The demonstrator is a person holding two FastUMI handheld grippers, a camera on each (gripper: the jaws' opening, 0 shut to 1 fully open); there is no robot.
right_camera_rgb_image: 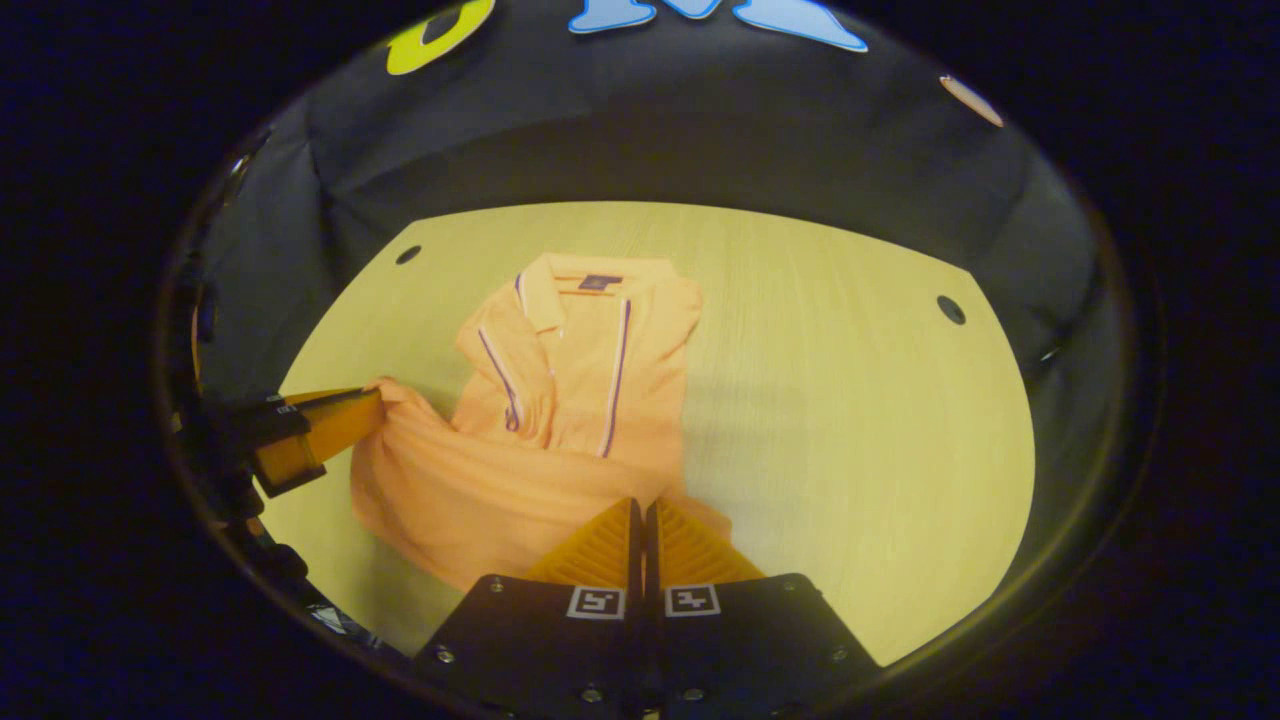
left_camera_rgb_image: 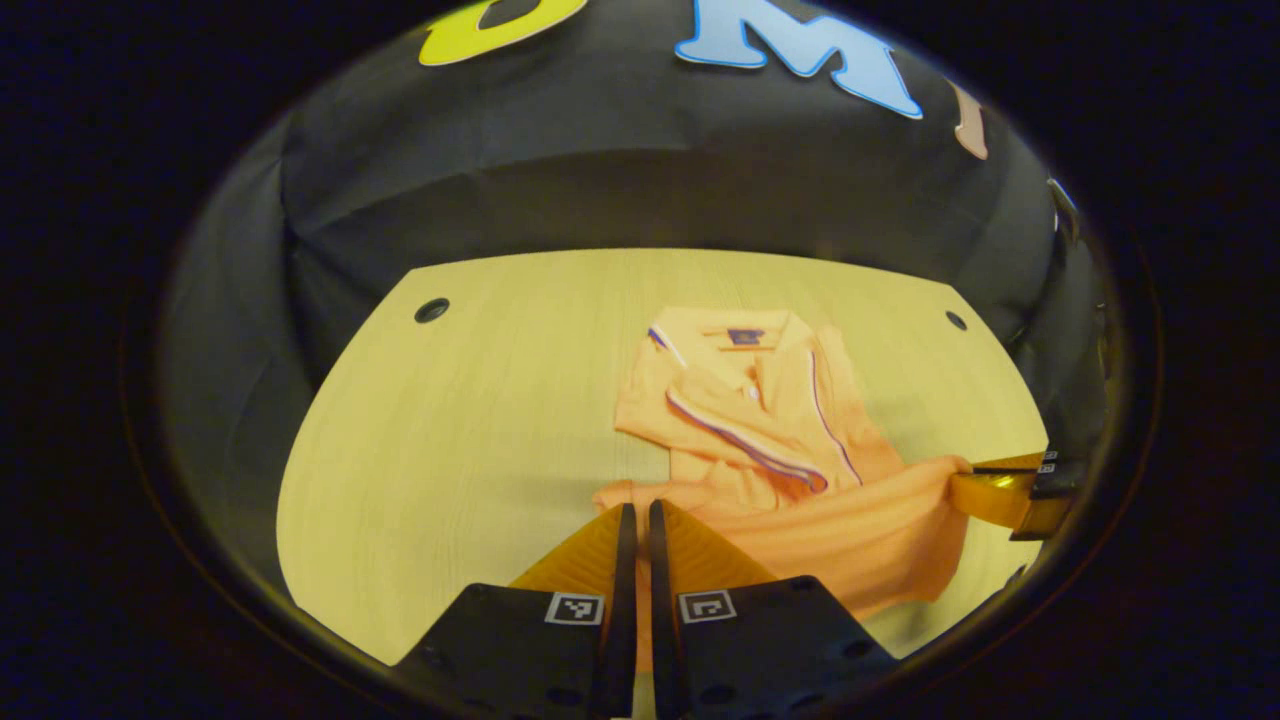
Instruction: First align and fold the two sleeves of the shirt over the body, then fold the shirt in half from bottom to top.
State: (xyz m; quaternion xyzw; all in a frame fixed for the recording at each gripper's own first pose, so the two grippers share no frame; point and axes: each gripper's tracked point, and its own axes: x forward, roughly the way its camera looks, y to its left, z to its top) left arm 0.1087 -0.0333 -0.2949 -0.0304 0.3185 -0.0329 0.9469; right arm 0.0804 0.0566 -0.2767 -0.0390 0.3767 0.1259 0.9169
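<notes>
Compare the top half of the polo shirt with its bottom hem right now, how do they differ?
The collar end of the orange polo shirt lies flat on the wooden table, sleeves folded across it; the bottom hem is raised and sagging. The collar end is free of the grippers; the hem is pinched at its corners by the left gripper and right gripper. Both are the same orange fabric.

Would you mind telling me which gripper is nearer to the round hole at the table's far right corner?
Right. The right gripper grips the hem of the shirt with the hole ahead to its right; the left gripper holds the hem's other end, farther left.
</notes>
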